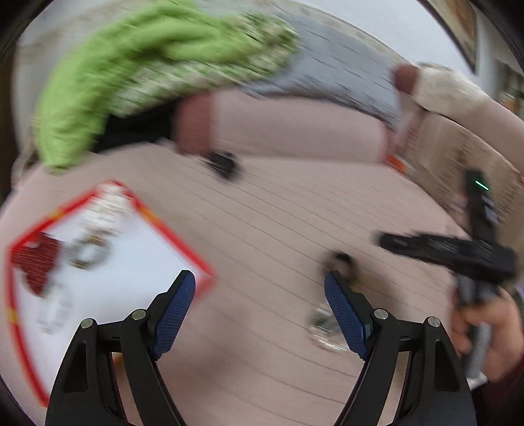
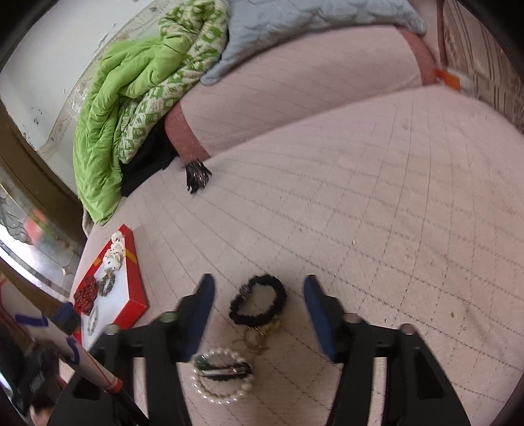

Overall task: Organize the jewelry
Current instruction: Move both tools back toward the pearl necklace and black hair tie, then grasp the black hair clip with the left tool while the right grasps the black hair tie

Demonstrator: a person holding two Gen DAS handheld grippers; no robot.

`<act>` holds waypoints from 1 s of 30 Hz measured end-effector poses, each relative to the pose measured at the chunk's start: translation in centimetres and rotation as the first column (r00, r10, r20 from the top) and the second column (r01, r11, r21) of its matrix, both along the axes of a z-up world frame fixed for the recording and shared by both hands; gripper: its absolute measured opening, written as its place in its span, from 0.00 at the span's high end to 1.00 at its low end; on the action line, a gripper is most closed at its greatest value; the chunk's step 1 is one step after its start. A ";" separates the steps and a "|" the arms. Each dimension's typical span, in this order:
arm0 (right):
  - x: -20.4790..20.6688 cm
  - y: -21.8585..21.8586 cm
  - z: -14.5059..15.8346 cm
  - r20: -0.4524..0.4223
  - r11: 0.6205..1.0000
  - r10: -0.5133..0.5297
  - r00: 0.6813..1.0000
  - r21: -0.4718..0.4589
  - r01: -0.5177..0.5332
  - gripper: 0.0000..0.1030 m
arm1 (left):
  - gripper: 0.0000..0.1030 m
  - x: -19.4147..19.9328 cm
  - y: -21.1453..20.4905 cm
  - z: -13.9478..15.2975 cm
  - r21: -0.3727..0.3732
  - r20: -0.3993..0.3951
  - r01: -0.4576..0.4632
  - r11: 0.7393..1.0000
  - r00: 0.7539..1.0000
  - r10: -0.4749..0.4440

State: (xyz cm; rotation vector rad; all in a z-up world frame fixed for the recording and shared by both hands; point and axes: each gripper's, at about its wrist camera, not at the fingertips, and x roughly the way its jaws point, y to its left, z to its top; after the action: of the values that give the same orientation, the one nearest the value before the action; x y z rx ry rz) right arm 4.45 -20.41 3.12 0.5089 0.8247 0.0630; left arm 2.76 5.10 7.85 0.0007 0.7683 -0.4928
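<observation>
A red-rimmed white tray (image 2: 131, 291) lies on the pink bed at the left, holding a red bead bracelet (image 2: 85, 294), a dark ring-shaped piece (image 2: 107, 283) and white pieces (image 2: 115, 252). It shows blurred in the left wrist view (image 1: 144, 278). My right gripper (image 2: 258, 295) is open over a black bracelet (image 2: 258, 303); a gold chain (image 2: 257, 340) and a pearl bracelet (image 2: 222, 377) with a dark clip lie just behind. My left gripper (image 1: 260, 285) is open and empty between the tray and a blurred black piece (image 1: 340, 262).
A black hair claw (image 2: 196, 177) lies by the pink bolster (image 2: 294, 95). A green quilt (image 2: 131, 98) and a grey blanket (image 2: 294, 23) are piled at the back. The right gripper's body (image 1: 458, 252) shows at right in the left wrist view.
</observation>
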 end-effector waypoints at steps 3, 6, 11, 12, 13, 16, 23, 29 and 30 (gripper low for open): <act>0.4 -0.9 -0.8 -0.029 1.000 -0.001 1.000 0.016 0.001 0.61 | 0.22 -0.9 -2.5 -1.5 -0.018 -0.061 0.082 0.996 0.995 -0.083; 0.2 -1.5 -0.9 -0.029 0.998 0.002 1.000 0.055 0.000 0.61 | 0.22 -1.3 -4.1 -2.9 -0.021 -0.115 0.129 0.991 0.985 -0.131; 0.6 -1.3 -1.2 -0.036 0.999 0.008 0.999 0.039 -0.006 0.61 | 0.58 -1.3 -5.0 -4.9 0.003 -0.172 0.138 0.990 0.976 -0.135; 0.8 -1.4 -1.4 -0.042 0.999 0.010 0.999 0.041 -0.008 0.61 | 0.69 -1.1 -4.9 -5.0 0.009 -0.176 0.133 0.991 0.976 -0.130; 1.1 -1.3 -1.7 -0.048 0.999 0.010 0.999 0.039 -0.008 0.61 | 0.74 -1.0 -5.0 -5.3 0.016 -0.185 0.140 0.990 0.973 -0.135; 1.7 -1.0 -2.3 -0.066 0.999 0.017 0.998 0.035 -0.015 0.61 | 0.76 -1.1 -5.0 -5.9 0.018 -0.208 0.153 0.988 0.967 -0.146; 3.1 0.3 -3.1 -0.093 0.999 0.028 0.995 -0.034 -0.031 0.61 | 0.84 -0.9 -4.7 -6.6 0.001 -0.242 0.185 0.983 0.954 -0.179; 4.0 0.7 -3.7 -0.113 0.997 0.024 0.993 -0.068 -0.032 0.61 | 0.84 -1.0 -5.6 -6.8 0.026 -0.232 0.214 0.977 0.951 -0.202; 4.1 0.7 -3.7 -0.115 0.997 0.023 0.993 -0.067 -0.030 0.61 | 0.84 -1.0 -5.7 -6.6 0.019 -0.223 0.219 0.976 0.952 -0.209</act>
State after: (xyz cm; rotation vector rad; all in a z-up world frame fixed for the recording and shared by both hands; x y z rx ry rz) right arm 8.54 -19.74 -0.61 0.4401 0.9423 0.0302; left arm 1.76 -0.60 1.26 0.0716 1.0026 -0.6907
